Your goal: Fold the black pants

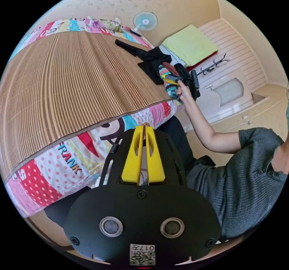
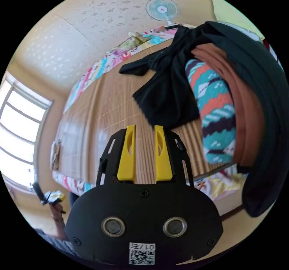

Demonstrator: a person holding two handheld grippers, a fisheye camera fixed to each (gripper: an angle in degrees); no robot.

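Observation:
The black pants lie crumpled on the far corner of the bamboo mat, one leg stretched toward the wall. In the right gripper view the pants hang just beyond my right gripper, whose yellow jaws stand open with nothing between them. A hand holds that right gripper by the pile at the bed's corner. My left gripper is shut and empty, low at the near edge of the bed, far from the pants. It also appears small at the lower left, the left gripper.
A pile of folded clothes, striped teal, brown and dark, sits beside the pants. A patchwork quilt hangs over the bed's edge. A fan stands by the wall, near a green blanket. A person's grey sleeve is at right.

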